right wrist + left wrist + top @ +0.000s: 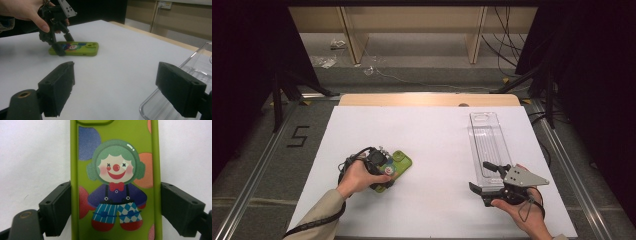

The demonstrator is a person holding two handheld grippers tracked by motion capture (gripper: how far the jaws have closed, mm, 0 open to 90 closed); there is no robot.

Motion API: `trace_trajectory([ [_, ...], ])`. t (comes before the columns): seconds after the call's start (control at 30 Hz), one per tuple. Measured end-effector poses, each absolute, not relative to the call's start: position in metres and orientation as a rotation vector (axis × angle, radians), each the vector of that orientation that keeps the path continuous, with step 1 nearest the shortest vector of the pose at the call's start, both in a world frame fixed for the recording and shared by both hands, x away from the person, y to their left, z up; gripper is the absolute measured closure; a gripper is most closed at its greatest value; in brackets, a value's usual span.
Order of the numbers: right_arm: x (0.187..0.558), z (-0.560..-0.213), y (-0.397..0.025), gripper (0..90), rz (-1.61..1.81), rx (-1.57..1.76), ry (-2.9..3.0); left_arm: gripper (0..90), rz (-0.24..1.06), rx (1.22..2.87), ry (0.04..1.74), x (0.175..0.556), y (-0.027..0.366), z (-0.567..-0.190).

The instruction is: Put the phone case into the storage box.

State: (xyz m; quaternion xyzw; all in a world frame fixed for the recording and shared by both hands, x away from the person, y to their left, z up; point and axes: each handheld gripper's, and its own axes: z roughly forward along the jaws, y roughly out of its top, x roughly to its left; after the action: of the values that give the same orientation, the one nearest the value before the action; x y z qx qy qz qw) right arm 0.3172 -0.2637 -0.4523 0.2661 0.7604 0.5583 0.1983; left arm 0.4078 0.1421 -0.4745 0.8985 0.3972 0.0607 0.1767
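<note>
- nearest the lens in the left gripper view, i see the green phone case (116, 182) lying flat, printed side up, with a clown figure and coloured discs on it.
- my left tool (116, 210) straddles the case: one black jaw sits against each long edge, left jaw touching the rim, right jaw touching or all but touching; i cannot tell whether any clamping force is on.
- from the high view, the case (401, 162) rests on the white bench (432, 145) at its left-centre, angled, partly covered by the left tool (381, 172) and the hand (357, 177) holding it.
- in the right gripper view the case (82, 48) lies flat on the bench surface, with the left tool tilted down over its near end.
- my right tool (486, 176) is wide open and holds nothing; its jaws stand well apart with bare bench between them.
- a clear plastic tray (486, 142) lies lengthwise on the right side of the bench; the right tool sits at its near end, one jaw over the tray's rim (172, 100).
- case and tray lie well apart.
</note>
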Motion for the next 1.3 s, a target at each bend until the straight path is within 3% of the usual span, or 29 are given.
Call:
trace_trajectory([
  [0.53,0.317,-0.452,-0.264,16.6,1.563,0.744,2.126,16.5,0.172,2.513,1.123,0.406,0.145,-0.474],
  [1.3,0.317,-0.451,-0.263,16.6,1.562,0.746,2.120,16.6,0.278,2.393,1.077,0.398,0.144,-0.460],
])
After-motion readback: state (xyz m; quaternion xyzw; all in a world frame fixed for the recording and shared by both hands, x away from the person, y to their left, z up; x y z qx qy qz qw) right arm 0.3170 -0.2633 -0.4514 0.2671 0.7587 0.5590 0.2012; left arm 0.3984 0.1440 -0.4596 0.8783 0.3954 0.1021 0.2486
